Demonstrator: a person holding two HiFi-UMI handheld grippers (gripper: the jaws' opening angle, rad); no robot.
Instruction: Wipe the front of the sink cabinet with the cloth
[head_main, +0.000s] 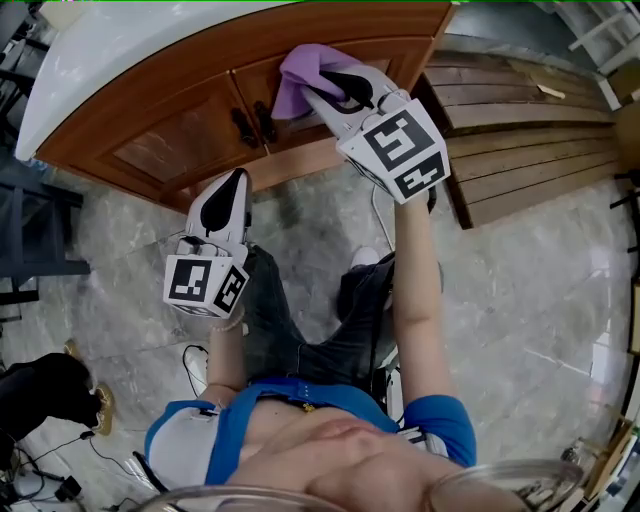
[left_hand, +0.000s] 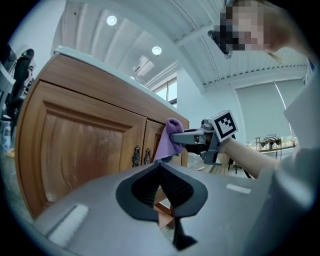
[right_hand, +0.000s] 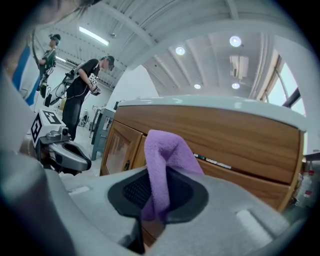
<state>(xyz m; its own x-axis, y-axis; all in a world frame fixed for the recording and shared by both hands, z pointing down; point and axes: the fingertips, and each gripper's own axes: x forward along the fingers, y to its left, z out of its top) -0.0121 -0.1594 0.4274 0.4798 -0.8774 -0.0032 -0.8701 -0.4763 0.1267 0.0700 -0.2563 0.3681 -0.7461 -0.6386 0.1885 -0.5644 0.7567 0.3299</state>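
person crouches close in, knees over a grey marbled floor, glossy and hard. left gripper sits low and back, short of the doors, its dark ribbed pads pressed together on nothing; my read is that it is parked clear of the wiping path. right gripper goes further, on an outstretched arm, jaws pinching the cloth. the cloth is purple and fuzzy, soft pile, bunched so a rounded fold stands above the jaws and a short tail hangs between the pads. held that way, the fold leads and the hard plastic stays off the wood. the fold is at the top of the right-hand door of the sink cabinet, by the rail under the counter; it looks to touch the wood, though actual contact is not clear. cabinet front is reddish-brown varnished wood, 2 doors with raised panels and a light sheen. 2 dark ornate metal handles stand side by side where the doors meet, just left of the cloth. above runs a white countertop, smooth, with a rounded edge. dark wooden slats lie on the floor to the right. far off in the right gripper view, 2 people stand.
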